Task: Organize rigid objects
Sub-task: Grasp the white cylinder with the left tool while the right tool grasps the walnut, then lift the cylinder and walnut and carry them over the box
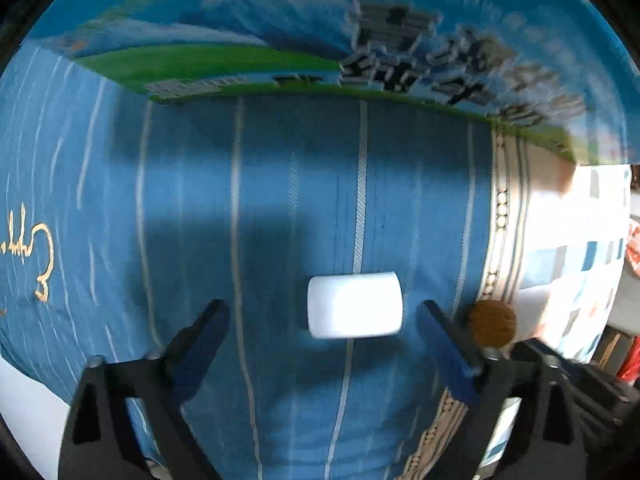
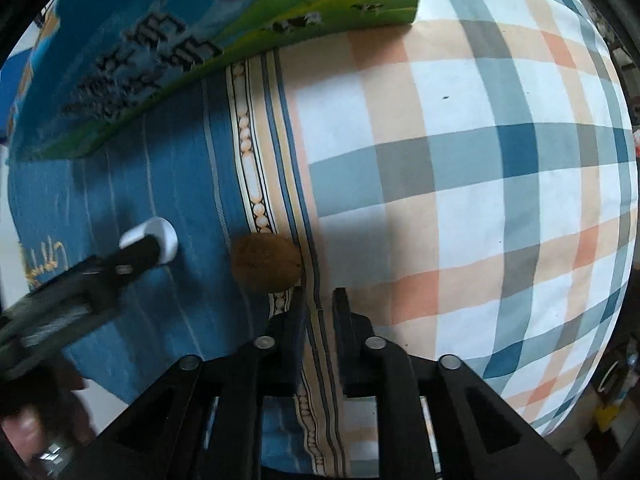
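Note:
A white rounded block [image 1: 354, 305] lies on the blue striped cloth [image 1: 280, 200]. My left gripper [image 1: 322, 316] is open, its blue-padded fingers on either side of the block and a little short of it, nothing held. A brown walnut [image 1: 491, 323] lies just right of the left gripper's right finger. In the right wrist view the walnut [image 2: 265, 263] sits at the cloth's patterned border, just ahead-left of my right gripper [image 2: 319, 300], which is nearly shut and empty. The white block [image 2: 154, 236] and the left gripper [image 2: 132, 256] show at the left.
A large blue and green printed carton [image 1: 360, 40] stands at the far side of the cloth; it also shows in the right wrist view [image 2: 160, 40]. A checked cloth [image 2: 480, 180] covers the surface to the right. Clutter lies beyond the right edge.

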`<state>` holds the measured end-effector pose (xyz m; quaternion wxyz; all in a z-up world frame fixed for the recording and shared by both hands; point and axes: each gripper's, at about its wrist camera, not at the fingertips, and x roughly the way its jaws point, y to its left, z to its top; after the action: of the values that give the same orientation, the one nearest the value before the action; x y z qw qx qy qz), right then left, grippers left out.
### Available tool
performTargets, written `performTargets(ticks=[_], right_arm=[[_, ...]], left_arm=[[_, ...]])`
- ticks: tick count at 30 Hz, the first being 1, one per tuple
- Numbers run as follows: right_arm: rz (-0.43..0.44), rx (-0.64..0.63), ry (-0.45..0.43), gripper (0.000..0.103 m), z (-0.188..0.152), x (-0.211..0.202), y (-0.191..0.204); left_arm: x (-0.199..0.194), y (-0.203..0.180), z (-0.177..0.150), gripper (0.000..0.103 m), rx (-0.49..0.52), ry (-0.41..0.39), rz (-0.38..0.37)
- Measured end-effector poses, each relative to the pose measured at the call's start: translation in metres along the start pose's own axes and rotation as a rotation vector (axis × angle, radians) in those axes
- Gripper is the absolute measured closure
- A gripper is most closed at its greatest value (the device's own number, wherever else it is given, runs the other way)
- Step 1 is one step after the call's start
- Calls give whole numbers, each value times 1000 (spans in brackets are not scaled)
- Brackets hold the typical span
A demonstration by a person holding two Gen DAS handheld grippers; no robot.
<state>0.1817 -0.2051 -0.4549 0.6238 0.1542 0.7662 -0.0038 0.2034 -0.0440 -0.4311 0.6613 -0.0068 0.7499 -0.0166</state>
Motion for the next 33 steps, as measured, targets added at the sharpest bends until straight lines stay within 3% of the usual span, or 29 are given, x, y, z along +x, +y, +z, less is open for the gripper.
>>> performTargets(ticks=[1, 2, 4, 6, 14, 16, 26, 33], right_arm=[[8, 4, -10, 70, 1, -5, -1], [14, 5, -18, 65, 1, -9, -2], [34, 8, -24, 49, 3, -13, -2], [55, 6, -19, 44, 6, -15, 2], [73, 34, 72, 45, 22, 24, 15], [54, 38, 78, 60, 16, 26, 6], [2, -28, 8, 61, 13, 6, 10], [26, -85, -54, 61, -1, -34, 14]], left_arm=[[5, -2, 1, 39, 4, 10, 9], [10, -2, 1, 46, 5, 21, 11], [18, -3, 1, 54, 2, 39, 14], [16, -3, -2, 62, -2, 13, 15], [18, 19, -5, 63, -43, 2, 5], [19, 27, -7, 63, -48, -1, 2], [-9, 51, -18, 63, -64, -32, -67], [-51, 53, -37, 63, -38, -93, -130]])
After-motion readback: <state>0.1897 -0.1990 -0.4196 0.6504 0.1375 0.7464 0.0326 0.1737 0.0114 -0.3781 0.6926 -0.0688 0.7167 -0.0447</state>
